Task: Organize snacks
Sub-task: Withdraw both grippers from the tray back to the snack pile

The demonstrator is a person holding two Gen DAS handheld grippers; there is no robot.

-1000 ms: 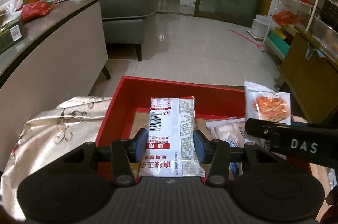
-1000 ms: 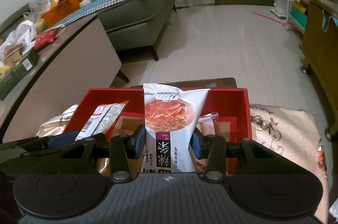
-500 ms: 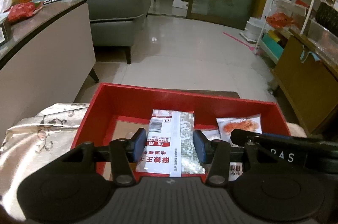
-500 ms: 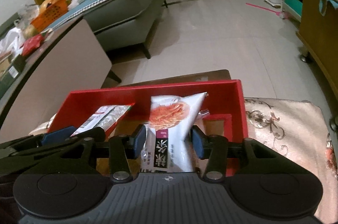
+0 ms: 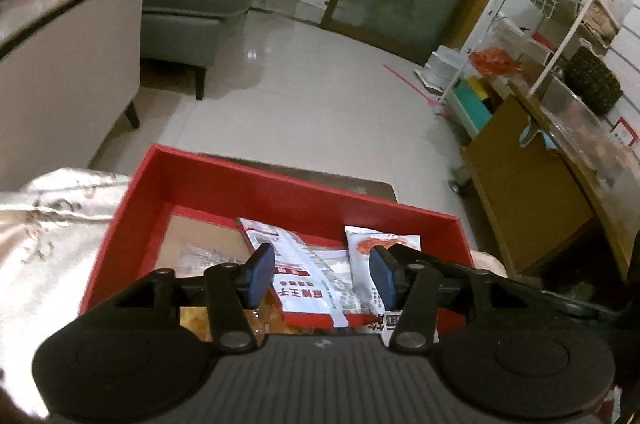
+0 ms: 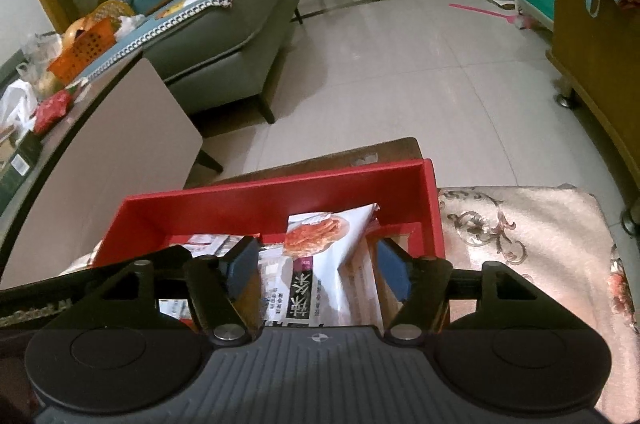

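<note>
A red open box (image 5: 280,184) (image 6: 256,200) stands on a cloth-covered table. In the left wrist view my left gripper (image 5: 322,280) hangs over the box with its jaws opening. The white and red barcode packet (image 5: 308,276) lies loose between its blue pads, touching neither. In the right wrist view my right gripper (image 6: 318,274) is also opening over the box. The white packet with an orange food picture (image 6: 320,256) (image 5: 380,244) leans inside the box between its pads, free of both. Other small packets lie on the box floor.
A patterned silk cloth (image 6: 532,236) (image 5: 44,224) covers the table around the box. Beyond lie a tiled floor (image 6: 400,64), a grey sofa (image 6: 228,40), a curved counter (image 6: 100,128) on the left and a wooden cabinet (image 5: 532,184) on the right.
Both grippers lowered their packets into the red box and their jaws spread apart. The barcode packet and the orange-picture packet now rest in the box instead of being pinched.
</note>
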